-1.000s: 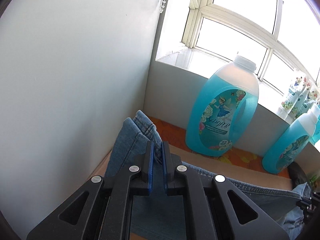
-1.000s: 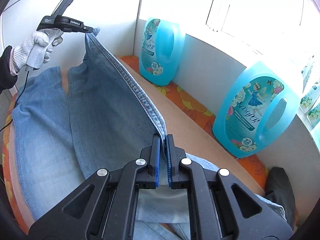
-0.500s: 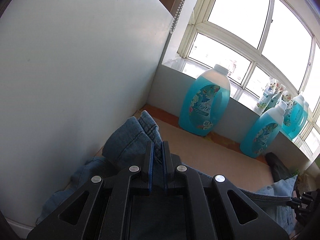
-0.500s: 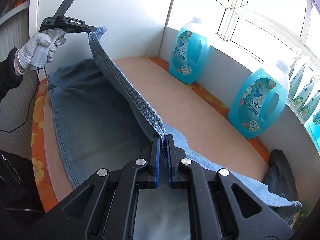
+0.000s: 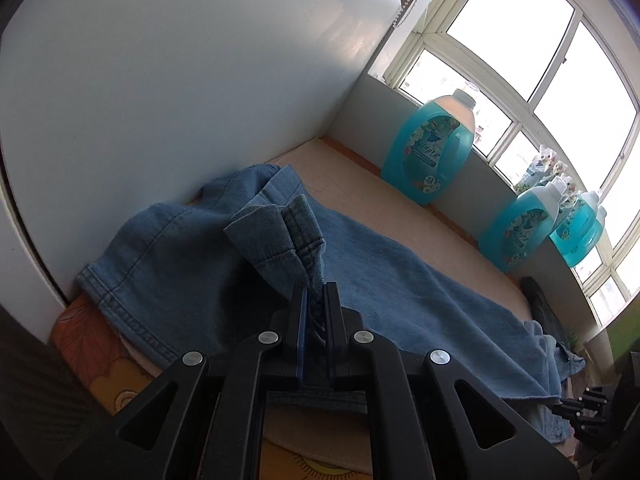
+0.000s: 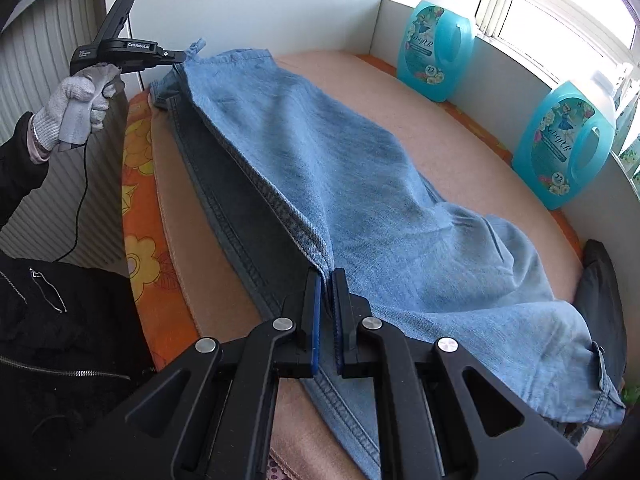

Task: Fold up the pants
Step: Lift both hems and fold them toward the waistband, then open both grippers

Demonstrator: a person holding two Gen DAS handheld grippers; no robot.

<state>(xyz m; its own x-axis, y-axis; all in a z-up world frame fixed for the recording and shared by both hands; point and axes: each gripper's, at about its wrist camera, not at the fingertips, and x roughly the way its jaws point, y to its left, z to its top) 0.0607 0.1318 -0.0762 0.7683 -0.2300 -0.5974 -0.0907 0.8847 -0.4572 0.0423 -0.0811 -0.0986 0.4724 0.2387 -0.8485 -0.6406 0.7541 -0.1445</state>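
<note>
Pants (image 6: 340, 184) now lie folded lengthwise on the table, both tongs (image 5: 314, 300) (image 6: 327, 292) still clamped on their edge.

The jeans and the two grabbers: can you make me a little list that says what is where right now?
pants: blue jeans, one leg laid over the other on the table
left gripper: shut on the hem end
right gripper: shut on the side seam near the waist
gloved hand: holds the left gripper's handle
bottles: blue detergent jugs along the window wall
dark cloth: at the table's far right edge
</note>
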